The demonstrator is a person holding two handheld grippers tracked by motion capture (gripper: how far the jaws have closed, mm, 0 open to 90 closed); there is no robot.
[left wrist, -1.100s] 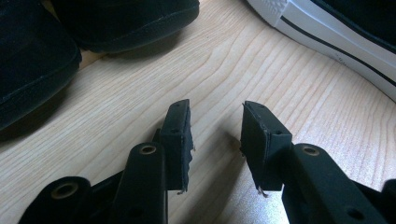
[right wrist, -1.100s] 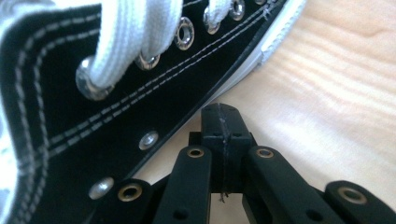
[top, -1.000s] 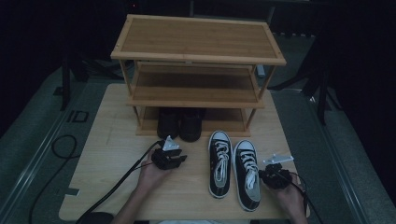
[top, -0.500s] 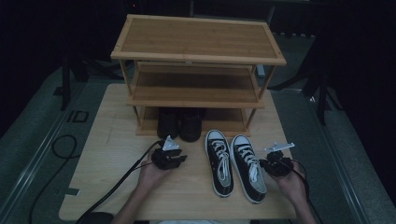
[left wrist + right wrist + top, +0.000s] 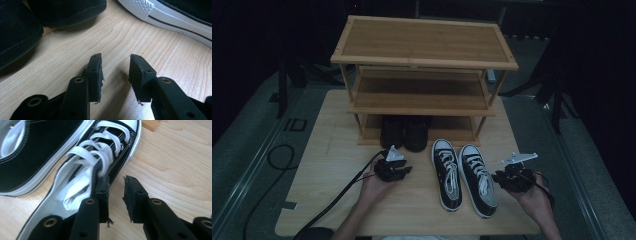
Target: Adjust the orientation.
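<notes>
black sneaker [image 5: 82, 162], heel cut off, beside just-opened right claw [image 5: 116, 192]; left claw [image 5: 115, 72] spread, dark shoes [image 5: 37, 15] cropped.

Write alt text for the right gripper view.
The right hand-held gripper, jaws apart with nothing between them, sits by the side of a black sneaker with white laces. A second black sneaker lies beside it on the light wooden table.
</notes>
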